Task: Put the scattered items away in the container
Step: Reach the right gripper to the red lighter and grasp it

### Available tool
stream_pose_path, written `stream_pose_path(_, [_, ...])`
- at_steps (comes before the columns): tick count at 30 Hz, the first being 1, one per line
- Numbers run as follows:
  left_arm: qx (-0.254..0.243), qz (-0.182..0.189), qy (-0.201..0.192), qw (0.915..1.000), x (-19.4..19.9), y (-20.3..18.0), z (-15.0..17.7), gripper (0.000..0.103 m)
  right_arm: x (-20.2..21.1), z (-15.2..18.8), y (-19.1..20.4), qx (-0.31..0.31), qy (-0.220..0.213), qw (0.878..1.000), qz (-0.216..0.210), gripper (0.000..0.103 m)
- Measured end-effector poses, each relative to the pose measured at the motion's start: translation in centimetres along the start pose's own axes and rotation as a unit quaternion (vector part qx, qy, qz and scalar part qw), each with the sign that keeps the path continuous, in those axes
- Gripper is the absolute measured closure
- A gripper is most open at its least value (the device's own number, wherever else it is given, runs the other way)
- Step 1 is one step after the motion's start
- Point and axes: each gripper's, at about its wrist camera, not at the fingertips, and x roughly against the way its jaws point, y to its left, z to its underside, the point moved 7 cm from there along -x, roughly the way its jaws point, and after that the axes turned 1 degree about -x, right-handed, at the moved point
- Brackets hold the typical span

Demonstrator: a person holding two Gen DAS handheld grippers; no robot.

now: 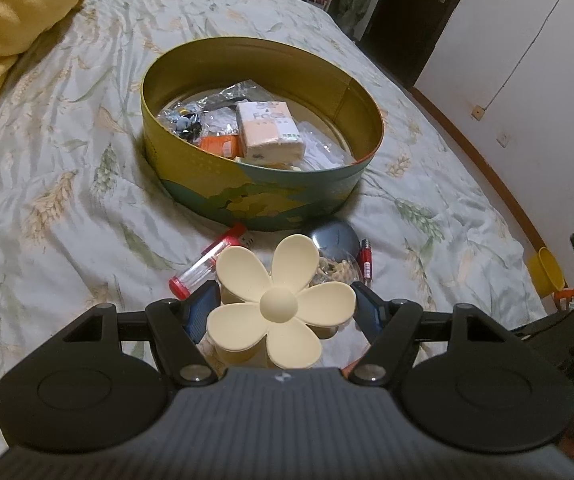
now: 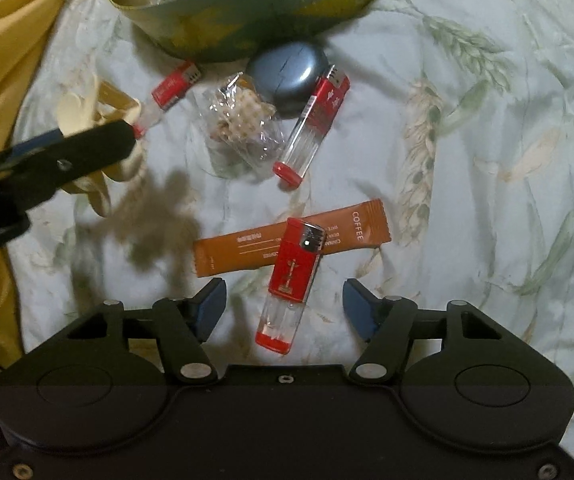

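Observation:
My left gripper (image 1: 283,308) is shut on a cream flower-shaped hair claw (image 1: 279,300) and holds it above the bed, short of the round green-yellow tin (image 1: 255,196). The tin holds a tissue pack (image 1: 269,130) and wrapped bits. In the right wrist view my right gripper (image 2: 285,300) is open, its jaws on either side of a red lighter (image 2: 291,276) that lies across an orange coffee sachet (image 2: 243,248). Two more red lighters (image 2: 315,120) (image 2: 167,94), a clear snack bag (image 2: 243,128) and a grey earbud case (image 2: 287,76) lie by the tin (image 2: 215,28).
The bed has a pale leaf-print cover (image 1: 67,152). A yellow blanket (image 1: 11,12) is heaped at the left. A white wall (image 1: 527,60) and dark door (image 1: 419,4) stand to the right of the bed. The left gripper's arm (image 2: 47,160) crosses the left of the right wrist view.

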Motion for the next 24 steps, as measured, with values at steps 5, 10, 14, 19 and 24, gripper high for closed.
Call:
stream_pose_path(5, [0.001, -0.004, 0.001, 1.0, 0.0, 0.1, 0.1, 0.03, -0.9, 0.2, 0.2, 0.03, -0.005, 0.999, 0.045, 0.075])
stream_pose_path(10, [0.004, -0.009, 0.003, 1.0, -0.2, 0.3, 0.2, 0.03, 0.0, 0.6, 0.3, 0.065, -0.017, 0.997, 0.048, 0.085])
stream_pose_path(14, [0.004, -0.01, 0.002, 0.9999, -0.1, 0.4, 0.2, 0.03, 1.8, 0.4, 0.0, 0.07, -0.03, 0.997, 0.027, 0.085])
stream_pose_path(19, [0.012, -0.015, 0.002, 0.9998, 0.0, 0.7, 0.5, 0.03, 4.0, -0.8, -1.0, 0.071, -0.052, 0.996, 0.013, 0.085])
stream_pose_path(24, [0.016, -0.025, 0.006, 0.9995, 0.3, 0.7, 1.0, 0.03, 5.5, -2.5, -2.6, 0.065, -0.074, 0.995, 0.004, 0.085])
